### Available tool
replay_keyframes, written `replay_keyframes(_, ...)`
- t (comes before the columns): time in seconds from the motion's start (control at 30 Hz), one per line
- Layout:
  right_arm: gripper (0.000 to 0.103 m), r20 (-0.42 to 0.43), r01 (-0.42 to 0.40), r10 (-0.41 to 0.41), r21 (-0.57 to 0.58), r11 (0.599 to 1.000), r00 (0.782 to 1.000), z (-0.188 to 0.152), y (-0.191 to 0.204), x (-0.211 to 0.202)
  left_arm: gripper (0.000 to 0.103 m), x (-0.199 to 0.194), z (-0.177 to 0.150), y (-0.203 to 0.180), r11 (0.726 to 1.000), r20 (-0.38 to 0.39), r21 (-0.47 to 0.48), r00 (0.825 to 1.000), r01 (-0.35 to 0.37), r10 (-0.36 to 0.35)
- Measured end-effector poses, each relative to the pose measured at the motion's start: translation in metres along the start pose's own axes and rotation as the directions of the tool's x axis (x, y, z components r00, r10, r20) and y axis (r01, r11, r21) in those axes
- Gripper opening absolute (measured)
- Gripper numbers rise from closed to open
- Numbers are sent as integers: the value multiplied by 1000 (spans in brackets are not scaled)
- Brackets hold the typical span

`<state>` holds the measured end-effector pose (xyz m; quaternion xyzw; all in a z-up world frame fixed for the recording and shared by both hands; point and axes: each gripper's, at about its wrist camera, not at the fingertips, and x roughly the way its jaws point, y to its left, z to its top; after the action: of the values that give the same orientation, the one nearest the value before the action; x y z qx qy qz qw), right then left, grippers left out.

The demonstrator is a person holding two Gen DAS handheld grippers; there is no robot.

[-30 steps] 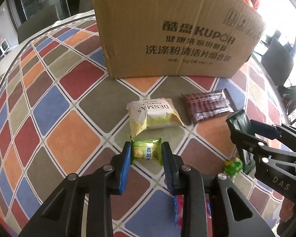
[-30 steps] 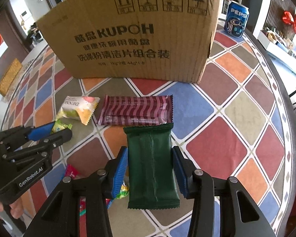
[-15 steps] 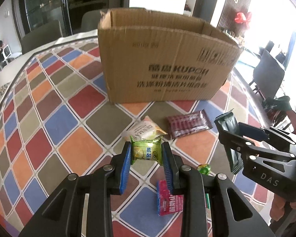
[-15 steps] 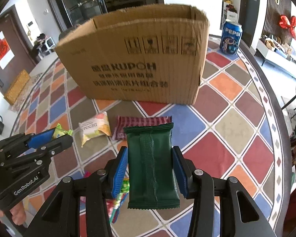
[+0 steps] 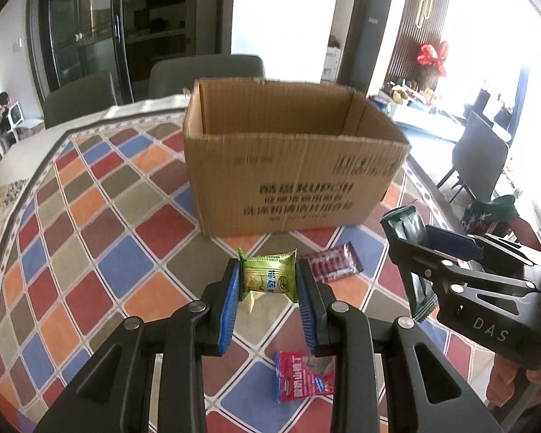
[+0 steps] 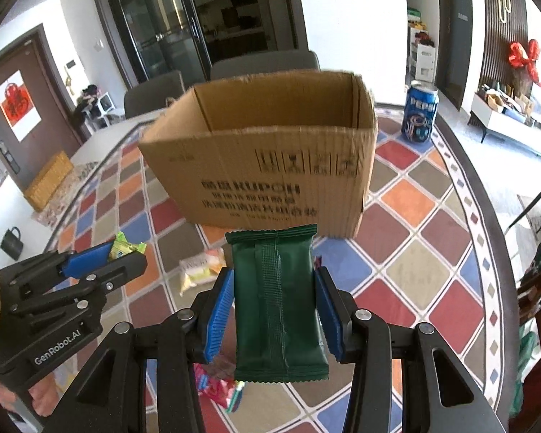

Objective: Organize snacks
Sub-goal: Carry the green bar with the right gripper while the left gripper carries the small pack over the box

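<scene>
Checkered surface [image 5: 101, 238] below both claws: left claw [image 5: 268, 281] grips light-green snack [image 5: 268, 278], right claw [image 6: 274, 288] grips dark-green packet [image 6: 276, 299]. Risk: either could clip the rim of the box [image 5: 288, 180] ahead.

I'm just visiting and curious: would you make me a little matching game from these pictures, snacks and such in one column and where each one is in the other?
Things:
1. small light-green snack packet
2. long dark-green foil packet
3. maroon striped wrapper
4. blue Pepsi can

Places:
A. standing on the tablecloth beside the open cardboard box
B. clamped in the right gripper
C. lying flat on the tablecloth in front of the box
D. clamped in the left gripper

Pairs: 1-D, 2-B, 3-C, 4-A
</scene>
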<state>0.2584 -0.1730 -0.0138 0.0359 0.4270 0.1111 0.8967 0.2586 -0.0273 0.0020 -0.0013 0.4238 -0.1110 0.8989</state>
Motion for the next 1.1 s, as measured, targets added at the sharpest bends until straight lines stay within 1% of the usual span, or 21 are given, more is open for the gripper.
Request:
replay_keyframes(0.27, 46, 67, -16, 16, -9, 1000, 998, 19, 6, -19, 30, -18, 21, 0, 1000, 65, 8, 998, -2, 2)
replay_keyframes(0.63, 46, 150, -30, 34, -26, 999, 988, 50, 12, -39, 30, -31, 50, -3, 1000, 125, 25, 992, -4, 1)
replay_keyframes(0.87, 46, 181, -27, 32, -28, 999, 983, 69, 12, -43, 30, -35, 74, 0, 999, 163, 34, 986, -23, 17)
replay_keyframes(1.1, 46, 194, -31, 37, -30, 999, 980, 90, 15, -37, 30, -33, 98, 3, 998, 191, 46, 981, -41, 32)
